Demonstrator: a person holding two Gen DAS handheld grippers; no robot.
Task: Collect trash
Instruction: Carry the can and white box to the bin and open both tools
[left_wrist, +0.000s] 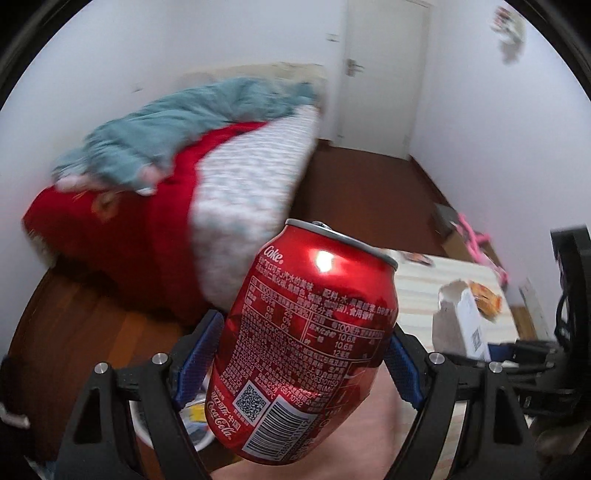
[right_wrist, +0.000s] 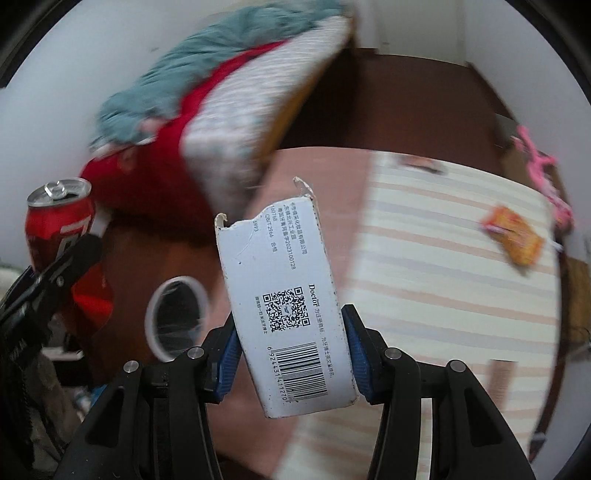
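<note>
White walls, dark wood floor | bed: red cover, rumpled teal blanket | striped cloth table, orange wrapper on it | left gripper clamps glossy red cola can, tilted, above the table edge | right gripper clamps torn white carton.

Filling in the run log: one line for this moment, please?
left gripper: shut on cola can | right gripper: shut on white carton | orange wrapper: on striped cloth
</note>
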